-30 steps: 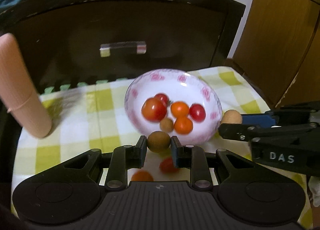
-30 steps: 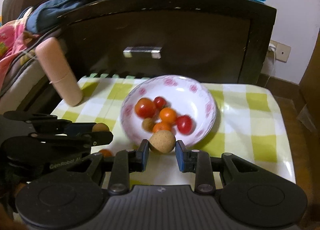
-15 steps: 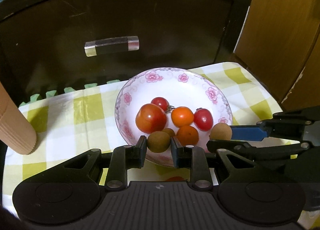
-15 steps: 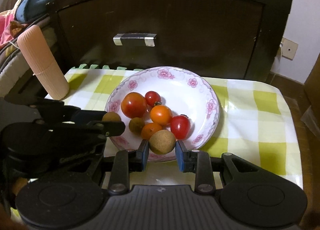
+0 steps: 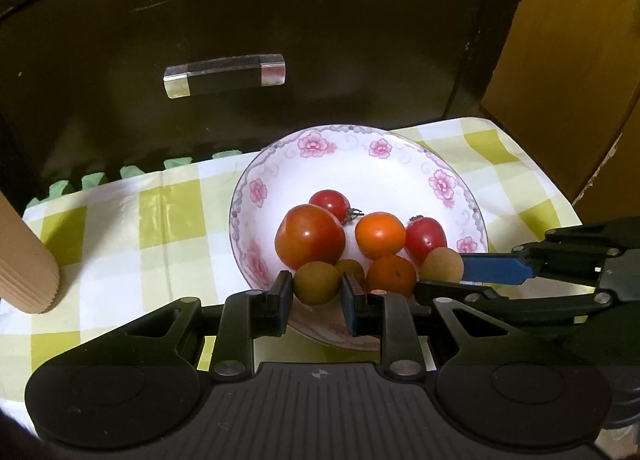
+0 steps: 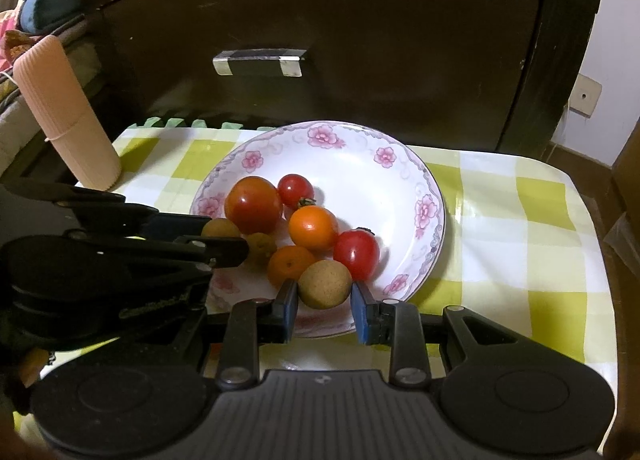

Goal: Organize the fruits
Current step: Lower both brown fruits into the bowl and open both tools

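Two hand-held grippers hang over the plate's 6 o'clock rim, above a checked bench (image 6: 520, 228) before a dark cabinet (image 5: 280, 20). On the floral plate (image 6: 360, 164) lie five tomatoes and a longan. Left hand-held gripper (image 5: 316, 296) is clamped on a greenish longan (image 5: 317, 282); right hand-held gripper (image 6: 325, 300) is clamped on a tan longan (image 6: 325, 284). A pink tube (image 6: 64, 112) stands at 10 o'clock.

Home: checked tablecloth (image 6: 500, 228), dark drawer cabinet (image 6: 340, 40)
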The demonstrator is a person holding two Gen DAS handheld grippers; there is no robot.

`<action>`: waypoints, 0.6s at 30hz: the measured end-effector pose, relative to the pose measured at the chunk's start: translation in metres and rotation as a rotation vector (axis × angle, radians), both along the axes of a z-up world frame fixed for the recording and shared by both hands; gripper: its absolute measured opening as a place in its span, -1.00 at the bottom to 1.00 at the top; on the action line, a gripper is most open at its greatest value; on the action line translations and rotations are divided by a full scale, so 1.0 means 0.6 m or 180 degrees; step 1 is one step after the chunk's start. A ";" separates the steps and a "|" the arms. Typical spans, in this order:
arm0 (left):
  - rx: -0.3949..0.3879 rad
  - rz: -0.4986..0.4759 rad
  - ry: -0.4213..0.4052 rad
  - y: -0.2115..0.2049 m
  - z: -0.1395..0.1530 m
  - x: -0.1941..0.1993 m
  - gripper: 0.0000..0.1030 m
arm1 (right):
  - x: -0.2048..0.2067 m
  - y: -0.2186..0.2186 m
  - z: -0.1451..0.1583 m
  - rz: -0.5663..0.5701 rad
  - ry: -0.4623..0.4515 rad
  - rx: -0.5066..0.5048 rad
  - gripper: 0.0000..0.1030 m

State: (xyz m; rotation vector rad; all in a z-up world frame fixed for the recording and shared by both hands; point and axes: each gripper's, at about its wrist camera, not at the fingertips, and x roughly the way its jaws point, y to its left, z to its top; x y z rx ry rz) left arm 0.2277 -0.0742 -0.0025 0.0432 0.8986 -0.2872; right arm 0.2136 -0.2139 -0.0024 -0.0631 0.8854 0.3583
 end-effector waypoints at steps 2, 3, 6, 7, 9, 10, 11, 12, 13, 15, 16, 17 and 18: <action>-0.0010 0.0014 -0.0003 0.001 0.000 0.003 -0.37 | 0.004 0.001 -0.003 -0.0002 0.0000 -0.0003 -0.46; -0.0017 0.0022 -0.0002 0.002 0.000 0.004 -0.37 | 0.005 0.001 -0.004 0.0001 -0.0006 0.0002 -0.46; -0.0023 0.0039 -0.0006 0.003 -0.001 0.006 -0.36 | 0.008 0.001 -0.004 0.0007 -0.0030 0.0005 -0.46; -0.0025 0.0042 -0.0010 0.003 -0.001 0.006 -0.36 | 0.008 0.001 -0.005 0.0008 -0.0036 0.0008 -0.46; -0.0030 0.0045 -0.0018 0.003 -0.001 0.008 -0.36 | 0.009 0.000 -0.005 0.0001 -0.0053 0.0013 -0.46; -0.0029 0.0047 -0.0023 0.002 -0.001 0.008 -0.36 | 0.010 0.000 -0.006 -0.0006 -0.0067 0.0013 -0.46; -0.0025 0.0051 -0.0032 0.002 -0.001 0.008 -0.36 | 0.011 0.000 -0.006 -0.0014 -0.0087 0.0009 -0.46; -0.0025 0.0057 -0.0040 0.001 -0.002 0.009 -0.36 | 0.012 0.000 -0.006 -0.0015 -0.0095 0.0006 -0.46; -0.0029 0.0058 -0.0043 0.001 -0.002 0.010 -0.35 | 0.014 0.000 -0.006 -0.0020 -0.0098 0.0009 -0.46; -0.0043 0.0068 -0.0048 0.000 -0.002 0.013 -0.33 | 0.016 -0.001 -0.007 -0.0028 -0.0107 0.0012 -0.46; -0.0050 0.0074 -0.0048 0.001 -0.003 0.014 -0.32 | 0.017 -0.001 -0.008 -0.0035 -0.0116 0.0010 -0.46; -0.0052 0.0076 -0.0048 0.001 -0.003 0.015 -0.31 | 0.018 -0.002 -0.008 -0.0044 -0.0125 0.0014 -0.45; -0.0050 0.0071 -0.0049 0.002 -0.003 0.016 -0.29 | 0.018 -0.002 -0.008 -0.0043 -0.0125 0.0018 -0.45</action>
